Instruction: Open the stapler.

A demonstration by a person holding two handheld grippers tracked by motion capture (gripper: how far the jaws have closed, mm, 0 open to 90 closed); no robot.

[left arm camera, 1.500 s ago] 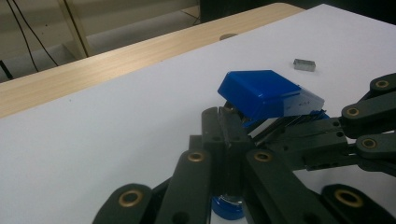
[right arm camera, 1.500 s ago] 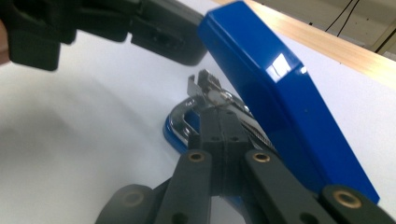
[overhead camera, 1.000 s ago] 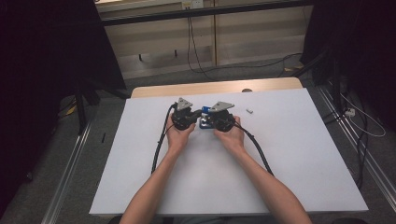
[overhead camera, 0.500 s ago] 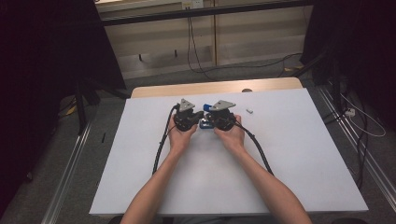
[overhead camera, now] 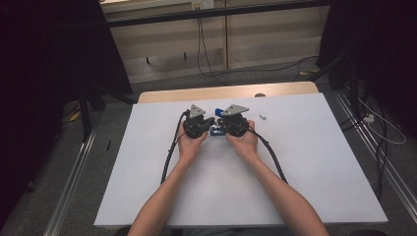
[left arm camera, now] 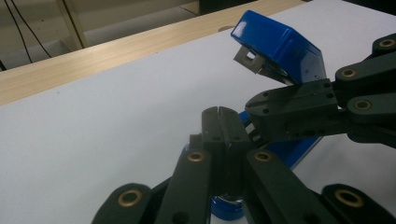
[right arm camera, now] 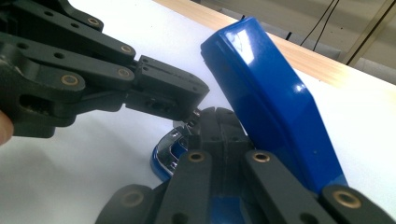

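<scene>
A blue stapler [overhead camera: 217,129] lies near the middle of the white bench [overhead camera: 305,162], a little toward its far edge, right between the two hands. Its lid [left arm camera: 275,44] is swung up and open, with the base [right arm camera: 166,156] flat on the bench. The left gripper [overhead camera: 209,122] comes in from the left and the right gripper [overhead camera: 222,122] from the right, tips almost meeting over the base. Both sets of jaws are pressed together; I cannot tell whether either pinches some inner part. The stapler's long axis seems to run across, from hand to hand, with the raised lid leaning over the right gripper's side. Both hands are equally near, so the next move likely turns on the open magazine just below the tips. A small white piece [overhead camera: 262,117] lies apart, to the right.
</scene>
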